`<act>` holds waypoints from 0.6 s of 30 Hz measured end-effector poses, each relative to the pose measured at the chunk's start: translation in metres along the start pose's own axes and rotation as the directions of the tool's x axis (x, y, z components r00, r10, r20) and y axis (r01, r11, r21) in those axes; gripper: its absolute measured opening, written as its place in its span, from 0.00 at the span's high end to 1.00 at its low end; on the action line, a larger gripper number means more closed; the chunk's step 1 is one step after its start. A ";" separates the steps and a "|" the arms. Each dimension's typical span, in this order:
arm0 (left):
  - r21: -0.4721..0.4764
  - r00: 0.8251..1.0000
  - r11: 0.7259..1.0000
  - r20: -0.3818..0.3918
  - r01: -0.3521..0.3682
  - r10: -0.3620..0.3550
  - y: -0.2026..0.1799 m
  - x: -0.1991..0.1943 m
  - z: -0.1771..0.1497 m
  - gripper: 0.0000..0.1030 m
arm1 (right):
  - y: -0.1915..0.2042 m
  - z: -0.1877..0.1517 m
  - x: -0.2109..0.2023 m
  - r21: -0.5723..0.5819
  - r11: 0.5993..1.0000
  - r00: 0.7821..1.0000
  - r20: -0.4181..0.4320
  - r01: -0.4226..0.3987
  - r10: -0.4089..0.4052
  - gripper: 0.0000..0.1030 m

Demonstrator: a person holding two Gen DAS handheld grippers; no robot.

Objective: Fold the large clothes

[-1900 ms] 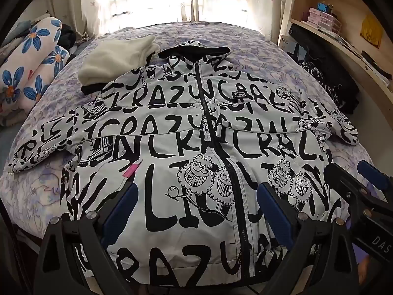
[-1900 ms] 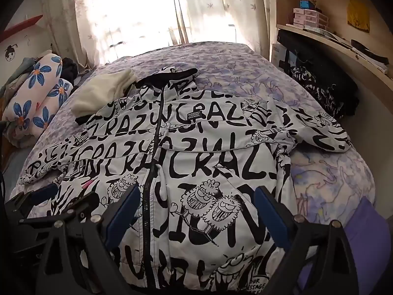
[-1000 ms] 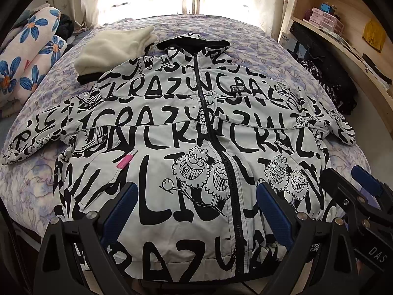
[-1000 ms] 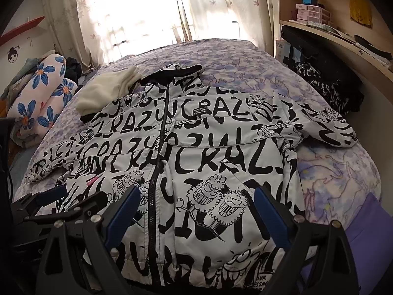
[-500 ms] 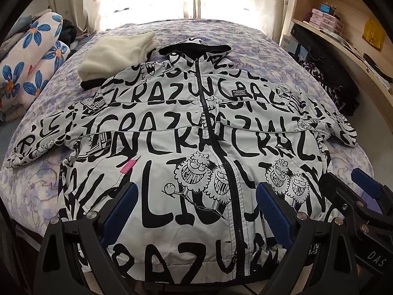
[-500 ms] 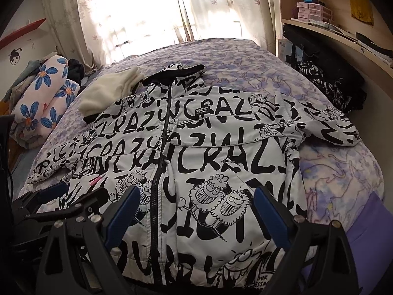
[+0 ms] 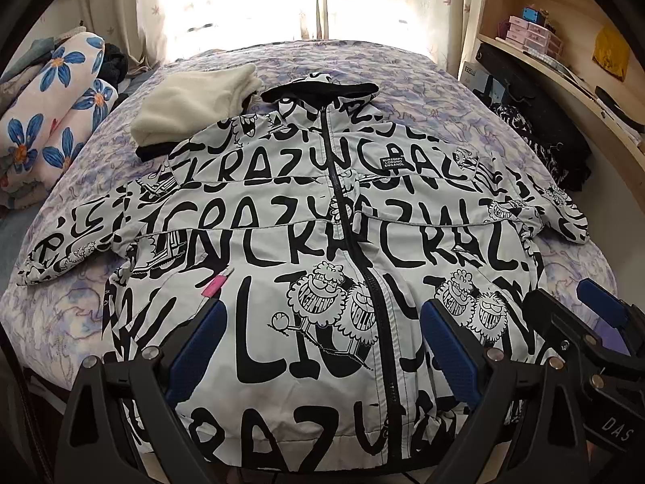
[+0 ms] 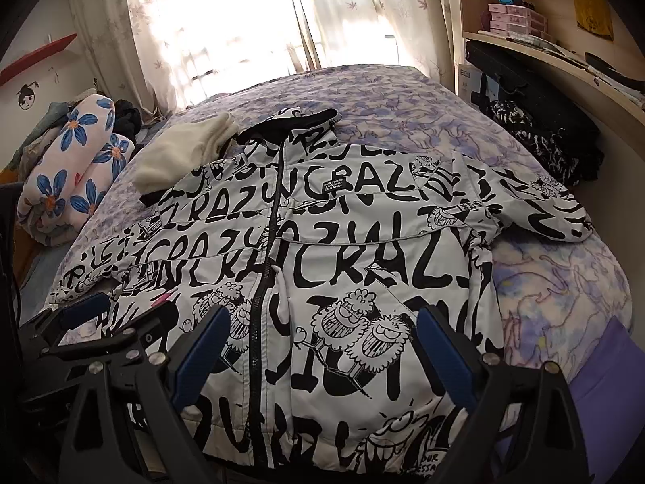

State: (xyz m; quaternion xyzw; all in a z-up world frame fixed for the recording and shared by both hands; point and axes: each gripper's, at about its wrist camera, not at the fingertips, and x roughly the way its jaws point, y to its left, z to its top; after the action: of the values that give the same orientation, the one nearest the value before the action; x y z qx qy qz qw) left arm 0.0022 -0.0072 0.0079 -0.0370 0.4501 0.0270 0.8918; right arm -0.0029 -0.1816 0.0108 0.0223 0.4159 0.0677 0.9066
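A large white jacket (image 7: 306, 234) with black lettering and cartoon faces lies spread flat, front up and zipped, on the bed; it also shows in the right wrist view (image 8: 363, 250). Both sleeves stretch out sideways. My left gripper (image 7: 322, 347) is open and empty, hovering above the jacket's hem left of the zipper. My right gripper (image 8: 322, 347) is open and empty above the hem right of the zipper. The right gripper shows at the left wrist view's right edge (image 7: 572, 322). The left gripper shows at the right wrist view's left edge (image 8: 117, 314).
A folded cream garment (image 7: 193, 101) lies on the purple bedspread (image 7: 403, 68) by the jacket's left shoulder. A flower-print bolster (image 7: 52, 121) lies at the left. Wooden shelves (image 7: 564, 60) and dark clothes (image 7: 540, 137) stand at the right. A curtained window is behind.
Both grippers have shifted slightly over the hem, staying open. The jacket has not moved.
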 end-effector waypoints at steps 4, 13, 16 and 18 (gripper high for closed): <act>0.000 1.000 1.000 0.000 -0.003 0.003 0.000 0.000 -0.001 0.07 | 0.000 0.000 0.000 0.002 1.000 1.000 -0.001 -0.003 0.003 0.08; 0.003 1.000 1.000 -0.011 -0.001 0.002 -0.001 0.001 -0.002 0.07 | 0.000 -0.001 0.002 0.006 1.000 1.000 -0.006 -0.006 0.006 0.08; 0.002 1.000 1.000 -0.011 0.000 0.001 -0.001 0.000 -0.001 0.07 | -0.003 -0.002 0.002 0.007 1.000 1.000 -0.004 -0.006 0.006 0.08; 0.003 1.000 1.000 -0.010 -0.002 0.002 -0.001 0.000 -0.001 0.07 | -0.006 -0.001 0.003 0.005 1.000 1.000 -0.005 -0.007 0.007 0.08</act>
State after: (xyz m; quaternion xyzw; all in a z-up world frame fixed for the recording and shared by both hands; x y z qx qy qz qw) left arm 0.0015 -0.0084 0.0068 -0.0352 0.4546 0.0269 0.8896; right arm -0.0016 -0.1870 0.0075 0.0261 0.4181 0.0698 0.9053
